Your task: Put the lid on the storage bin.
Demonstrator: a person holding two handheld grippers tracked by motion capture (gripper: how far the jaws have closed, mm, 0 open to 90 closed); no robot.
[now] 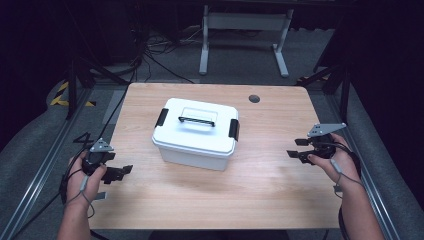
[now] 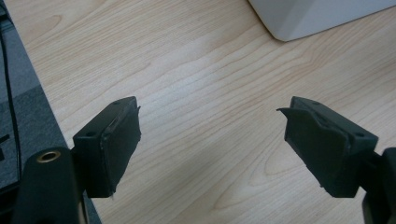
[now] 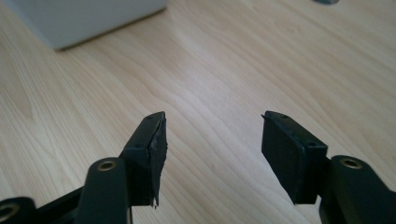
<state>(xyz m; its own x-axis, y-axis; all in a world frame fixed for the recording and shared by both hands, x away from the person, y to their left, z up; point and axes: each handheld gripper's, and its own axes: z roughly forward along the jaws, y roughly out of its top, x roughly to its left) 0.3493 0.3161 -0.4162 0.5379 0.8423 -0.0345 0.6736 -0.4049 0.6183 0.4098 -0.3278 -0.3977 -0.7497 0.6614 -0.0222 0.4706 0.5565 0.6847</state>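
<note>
A white plastic box (image 1: 196,134) with a closed lid, a black handle (image 1: 196,121) and black side latches stands in the middle of the wooden table (image 1: 260,185). My left gripper (image 1: 120,173) is held near the table's left edge, open and holding nothing, its jaws pointing toward the box. My right gripper (image 1: 294,148) is held over the right side of the table, also open with nothing between its jaws. In the left gripper view the box's corner (image 2: 308,18) lies ahead at the upper right. In the right gripper view the box (image 3: 84,18) is at the upper left.
A round dark hole (image 1: 254,98) sits in the tabletop near the far edge. Beyond the table, a white desk frame (image 1: 245,35) and loose cables lie on the grey floor. Metal rails run along both sides of the table.
</note>
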